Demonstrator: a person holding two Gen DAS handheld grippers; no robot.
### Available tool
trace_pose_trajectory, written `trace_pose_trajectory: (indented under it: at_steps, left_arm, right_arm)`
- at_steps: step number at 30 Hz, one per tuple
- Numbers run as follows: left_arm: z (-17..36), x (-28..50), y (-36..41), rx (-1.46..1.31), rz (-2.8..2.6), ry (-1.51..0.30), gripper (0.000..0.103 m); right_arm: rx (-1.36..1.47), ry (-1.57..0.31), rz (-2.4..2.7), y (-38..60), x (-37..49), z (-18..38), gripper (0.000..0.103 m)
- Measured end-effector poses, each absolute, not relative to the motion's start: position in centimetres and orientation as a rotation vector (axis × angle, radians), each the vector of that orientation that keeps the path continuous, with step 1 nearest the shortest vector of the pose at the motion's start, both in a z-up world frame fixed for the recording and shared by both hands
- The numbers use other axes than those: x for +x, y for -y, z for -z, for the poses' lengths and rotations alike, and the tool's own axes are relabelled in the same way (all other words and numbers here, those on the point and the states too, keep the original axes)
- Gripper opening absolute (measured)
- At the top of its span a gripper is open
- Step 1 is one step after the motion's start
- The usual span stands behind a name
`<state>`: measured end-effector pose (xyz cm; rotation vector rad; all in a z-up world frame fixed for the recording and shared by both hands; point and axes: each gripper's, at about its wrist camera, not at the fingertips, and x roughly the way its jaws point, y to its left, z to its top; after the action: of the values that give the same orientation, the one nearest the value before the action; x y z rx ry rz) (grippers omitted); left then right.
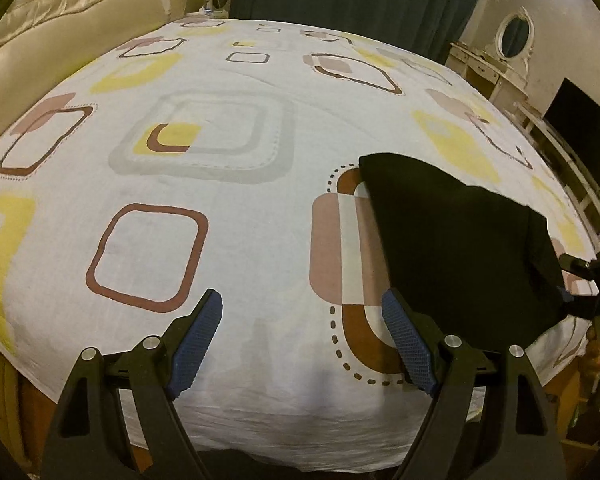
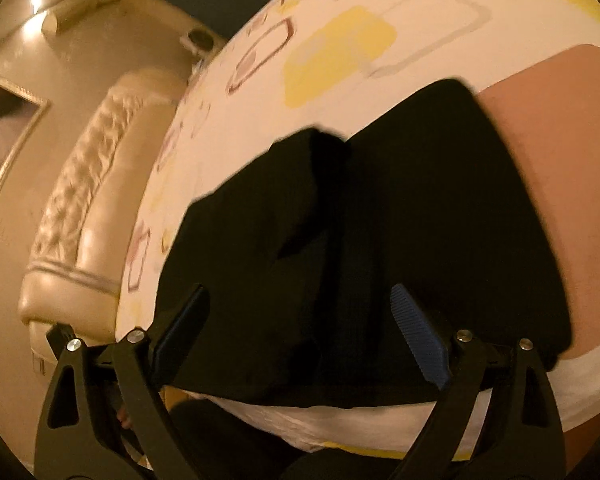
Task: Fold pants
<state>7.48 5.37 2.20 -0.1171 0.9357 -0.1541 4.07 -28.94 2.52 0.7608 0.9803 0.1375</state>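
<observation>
Over the bed's near right corner, your right gripper (image 2: 300, 328) hangs w/ fingers spread wide, pinching nothing, the black pants (image 2: 360, 240) bunched right under it. Your left gripper (image 1: 302, 336) is spread too, over bare bedsheet (image 1: 236, 240), pants (image 1: 452, 248) just beside its right finger. Risk, I'd judge: the pile sits at the mattress edge, so a one-layer grab could drag it off. Only the right view shows the overlapping lumps; only the left shows free sheet for spreading.
</observation>
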Motion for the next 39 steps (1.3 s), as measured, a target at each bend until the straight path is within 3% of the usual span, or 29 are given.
trace_pose_trajectory:
  at_steps: [2, 6, 8, 10, 13, 28, 39]
  left_arm:
    - [-2.1, 7.4, -5.2, -0.105, 0.159, -0.937, 0.081]
    - [-1.9, 7.3, -4.8, -0.083, 0.168, -0.933, 0.081]
    - [-1.8, 7.2, -4.6, -0.071, 0.167, -0.932, 0.081]
    - [-1.7, 7.2, -4.4, -0.061, 0.17, -0.932, 0.081]
    - [-1.5, 7.2, -4.3, -0.055, 0.17, -0.939, 0.081]
    - [-1.4, 7.0, -4.5, -0.063, 0.168, -0.938, 0.081]
    - [-1.3, 6.8, -4.2, -0.052, 0.176, -0.941, 0.081]
  right_arm:
    - [0.744, -1.028, -0.152, 28.1, 4.8, -2.2, 0.06]
    - [0.719, -1.071, -0.159, 27.3, 5.4, -1.7, 0.054]
    - [0.703, -1.083, -0.164, 27.1, 5.5, -1.8, 0.034]
    - [0.691, -1.103, -0.175, 26.8, 5.5, -1.6, 0.023]
    - [0.669, -1.101, -0.178, 26.6, 5.4, -1.9, 0.016]
    - [0.577, -0.876, -0.157, 29.2, 2.7, -11.0, 0.012]
    - [0.663, -0.923, -0.069, 34.4, 1.6, -6.9, 0.012]
